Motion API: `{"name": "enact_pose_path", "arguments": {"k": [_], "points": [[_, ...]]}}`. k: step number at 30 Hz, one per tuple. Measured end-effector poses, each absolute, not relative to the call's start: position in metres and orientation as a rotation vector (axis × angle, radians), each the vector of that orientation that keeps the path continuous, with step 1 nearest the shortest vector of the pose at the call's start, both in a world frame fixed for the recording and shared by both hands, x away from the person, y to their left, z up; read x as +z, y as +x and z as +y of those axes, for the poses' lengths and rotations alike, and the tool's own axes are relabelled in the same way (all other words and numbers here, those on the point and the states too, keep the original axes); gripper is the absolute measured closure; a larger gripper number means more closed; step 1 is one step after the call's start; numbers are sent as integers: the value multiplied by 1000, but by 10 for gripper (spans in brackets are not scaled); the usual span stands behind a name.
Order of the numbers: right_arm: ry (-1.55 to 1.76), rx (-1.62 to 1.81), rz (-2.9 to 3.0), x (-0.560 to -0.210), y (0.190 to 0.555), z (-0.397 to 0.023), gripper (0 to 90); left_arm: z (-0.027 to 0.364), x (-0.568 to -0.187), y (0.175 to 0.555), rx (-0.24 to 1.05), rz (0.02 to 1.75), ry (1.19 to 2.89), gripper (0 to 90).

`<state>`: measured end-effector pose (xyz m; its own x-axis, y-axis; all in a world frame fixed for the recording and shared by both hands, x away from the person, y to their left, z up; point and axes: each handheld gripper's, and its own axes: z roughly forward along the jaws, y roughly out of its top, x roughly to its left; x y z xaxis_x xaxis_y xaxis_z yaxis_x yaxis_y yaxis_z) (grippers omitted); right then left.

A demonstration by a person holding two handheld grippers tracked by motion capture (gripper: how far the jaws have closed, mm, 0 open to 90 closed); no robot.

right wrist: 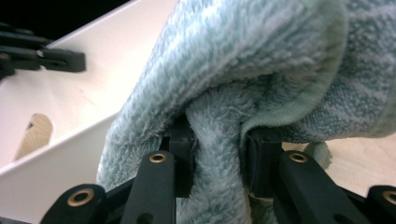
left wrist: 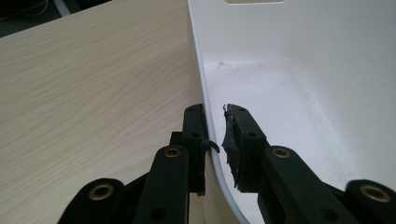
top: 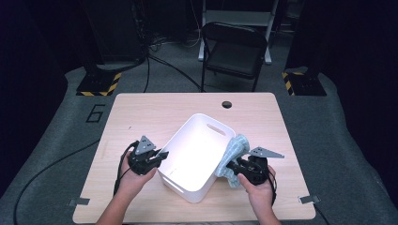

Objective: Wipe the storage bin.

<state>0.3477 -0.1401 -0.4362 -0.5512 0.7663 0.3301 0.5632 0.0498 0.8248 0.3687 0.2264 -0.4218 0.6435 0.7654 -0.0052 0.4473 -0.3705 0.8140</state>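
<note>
A white plastic bin (top: 197, 150) sits at an angle in the middle of the wooden table (top: 141, 112). My left gripper (top: 162, 153) is at its left rim. In the left gripper view, the bin's curved wall (left wrist: 303, 70) runs between the jaws of my left gripper (left wrist: 215, 114), one outside and one inside, shut on it. A light blue towel (top: 234, 147) hangs at the bin's right edge. My right gripper (top: 230, 166) is shut on a fold of it. The right gripper view shows the towel (right wrist: 261, 60) bunched over the jaws of my right gripper (right wrist: 217, 135), with the bin (right wrist: 70, 102) just behind.
A round cable hole (top: 227, 104) lies near the table's far edge. A black folding chair (top: 234, 47) stands beyond the table. Strips of tape (top: 77, 201) mark the near corners. Bare tabletop lies left of the bin and behind it.
</note>
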Motion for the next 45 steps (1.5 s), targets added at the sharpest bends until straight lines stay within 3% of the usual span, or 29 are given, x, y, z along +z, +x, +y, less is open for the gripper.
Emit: {"name": "enact_pose_path", "arguments": {"k": [9, 36, 45], "points": [[1279, 1590, 2070, -416, 338, -139, 678, 227, -422, 369, 463, 947, 2014, 770], [1314, 1543, 2132, -431, 344, -136, 694, 227, -423, 369, 450, 951, 2002, 771], [1388, 1429, 2214, -452, 352, -132, 694, 227, -423, 369, 461, 951, 2004, 765]]}}
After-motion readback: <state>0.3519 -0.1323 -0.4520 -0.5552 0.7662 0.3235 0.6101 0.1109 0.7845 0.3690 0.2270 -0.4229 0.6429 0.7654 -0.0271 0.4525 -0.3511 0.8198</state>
